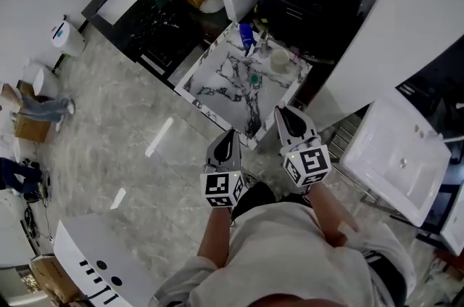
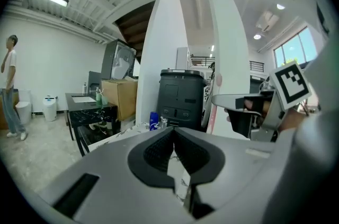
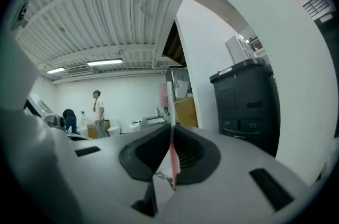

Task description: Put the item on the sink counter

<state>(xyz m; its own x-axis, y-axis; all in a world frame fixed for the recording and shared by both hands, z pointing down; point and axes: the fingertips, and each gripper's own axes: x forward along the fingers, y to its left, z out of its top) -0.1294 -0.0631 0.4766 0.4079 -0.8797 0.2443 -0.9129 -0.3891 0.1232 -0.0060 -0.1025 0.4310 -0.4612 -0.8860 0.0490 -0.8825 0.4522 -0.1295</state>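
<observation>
The right gripper point(image 3: 170, 130) has its jaws closed on a thin pink toothbrush point(image 3: 172, 159). The handle runs upright through the slit between the jaws, and the bristle head stands above their tips. The left gripper point(image 2: 174, 130) has its jaws pressed together at the tips with nothing between them.

In the head view both grippers are held in front of the person's chest, the left gripper point(image 1: 230, 135) just beside the right gripper point(image 1: 284, 113). Both point toward a marble counter point(image 1: 217, 80), and their tips are at its near edge. On the far part of the counter stand a blue bottle point(image 1: 246, 33) and a pale cup point(image 1: 279, 59). A white sink point(image 1: 402, 153) lies to the right, apart from the counter. The toothbrush cannot be made out in the head view.
</observation>
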